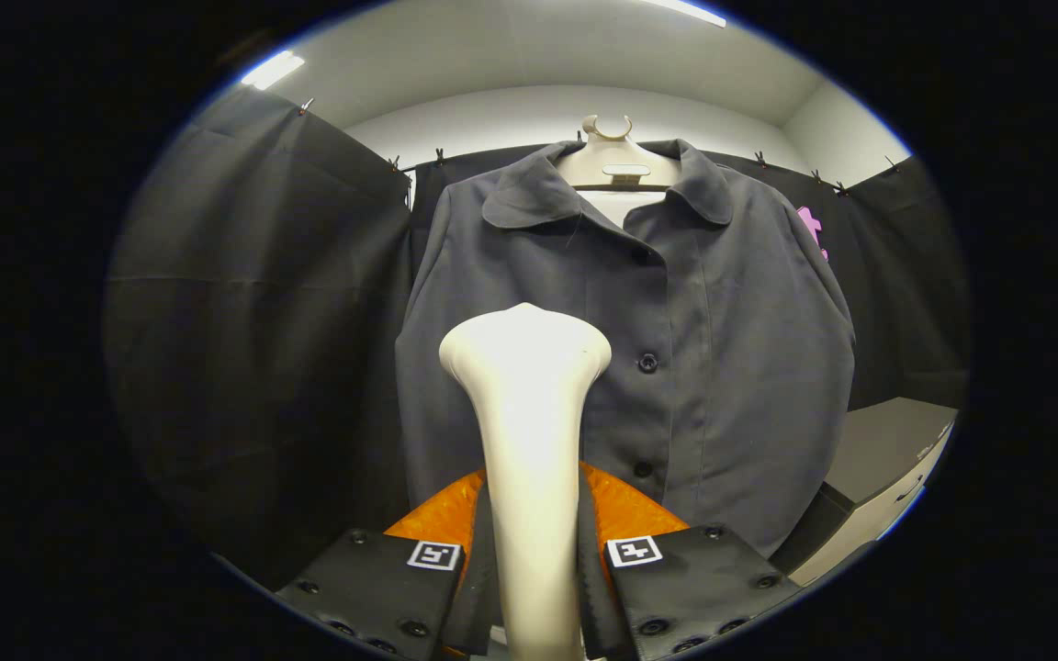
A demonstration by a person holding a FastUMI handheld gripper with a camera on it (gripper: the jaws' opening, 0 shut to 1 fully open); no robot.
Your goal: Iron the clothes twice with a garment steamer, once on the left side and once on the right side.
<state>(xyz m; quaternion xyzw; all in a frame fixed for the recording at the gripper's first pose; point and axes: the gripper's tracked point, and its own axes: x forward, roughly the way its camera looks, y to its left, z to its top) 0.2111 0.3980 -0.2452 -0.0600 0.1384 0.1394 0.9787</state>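
Booth-hung shirt (676, 312) beyond jaw-clamped steamer (529, 413)

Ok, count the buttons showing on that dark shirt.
3 on the dark navy collared shirt: one below the collar, one mid-chest, one low beside the cream plastic steamer held in the tongs. Lower ones may be hidden.

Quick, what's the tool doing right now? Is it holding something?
Tool: shut on the white garment steamer, both fingers pressing its handle, with its head up in front of the dark shirt.
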